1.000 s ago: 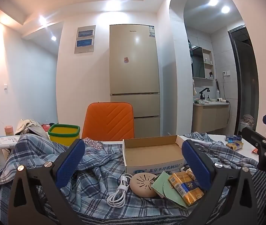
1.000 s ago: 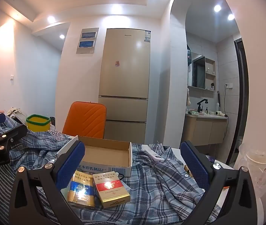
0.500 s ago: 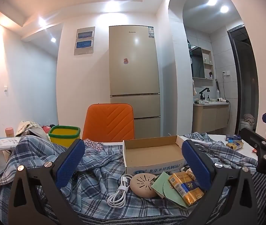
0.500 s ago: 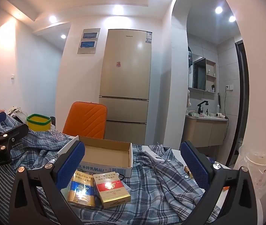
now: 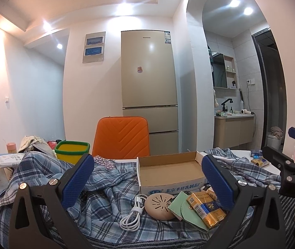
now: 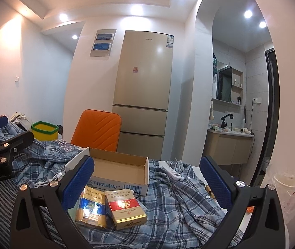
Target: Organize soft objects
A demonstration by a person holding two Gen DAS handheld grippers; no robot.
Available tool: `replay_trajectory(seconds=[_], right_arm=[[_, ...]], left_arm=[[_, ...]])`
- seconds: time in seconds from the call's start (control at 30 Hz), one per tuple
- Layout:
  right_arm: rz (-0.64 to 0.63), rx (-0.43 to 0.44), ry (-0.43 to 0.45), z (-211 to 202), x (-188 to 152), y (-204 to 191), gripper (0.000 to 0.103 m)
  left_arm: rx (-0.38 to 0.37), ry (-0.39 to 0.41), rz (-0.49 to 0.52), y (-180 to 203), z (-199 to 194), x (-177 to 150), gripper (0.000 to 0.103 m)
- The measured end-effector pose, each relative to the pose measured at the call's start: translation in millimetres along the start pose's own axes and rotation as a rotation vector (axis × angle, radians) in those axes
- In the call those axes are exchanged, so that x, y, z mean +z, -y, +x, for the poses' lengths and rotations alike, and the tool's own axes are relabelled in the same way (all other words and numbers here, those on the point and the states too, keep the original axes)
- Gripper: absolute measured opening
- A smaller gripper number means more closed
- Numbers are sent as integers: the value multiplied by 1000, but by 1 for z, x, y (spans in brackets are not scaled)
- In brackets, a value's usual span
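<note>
Both spread wide, gripping nothing: left tool (image 5: 147, 178), right tool (image 6: 147, 178). Plaid shirt (image 5: 106, 186) rumpled across lower frame, probably over a tabletop, under the cardboard box (image 5: 170, 171) at center.

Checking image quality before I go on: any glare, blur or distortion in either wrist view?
Left wrist: ceiling spotlights flare in streaks, fisheye bows the walls, focus sharp. Right wrist: glare washes out the blue cigarette pack and glints on the red cigarette pack; dark corners, no blur.

Warm ceiling spotlights (image 5: 124, 10) flare brightly (fisheye bends edges), focus sharp throughout.
</note>
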State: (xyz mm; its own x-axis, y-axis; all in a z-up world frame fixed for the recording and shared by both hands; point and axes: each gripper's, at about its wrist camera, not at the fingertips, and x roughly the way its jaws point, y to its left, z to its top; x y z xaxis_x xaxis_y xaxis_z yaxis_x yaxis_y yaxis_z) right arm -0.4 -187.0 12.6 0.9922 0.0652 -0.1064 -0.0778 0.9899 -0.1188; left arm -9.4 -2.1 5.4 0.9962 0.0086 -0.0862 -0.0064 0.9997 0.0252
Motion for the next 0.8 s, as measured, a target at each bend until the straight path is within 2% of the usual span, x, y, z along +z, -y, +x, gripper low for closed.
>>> replay_trajectory(seconds=[0.37,0.8], right_arm=[[29,0,-25,7,-1,8,103],[51,-3,-12,2,0,12,103]], left_arm=[[2,6,-13,-4,1,-2,103],[3,4,-17,-5,2,-3,103]])
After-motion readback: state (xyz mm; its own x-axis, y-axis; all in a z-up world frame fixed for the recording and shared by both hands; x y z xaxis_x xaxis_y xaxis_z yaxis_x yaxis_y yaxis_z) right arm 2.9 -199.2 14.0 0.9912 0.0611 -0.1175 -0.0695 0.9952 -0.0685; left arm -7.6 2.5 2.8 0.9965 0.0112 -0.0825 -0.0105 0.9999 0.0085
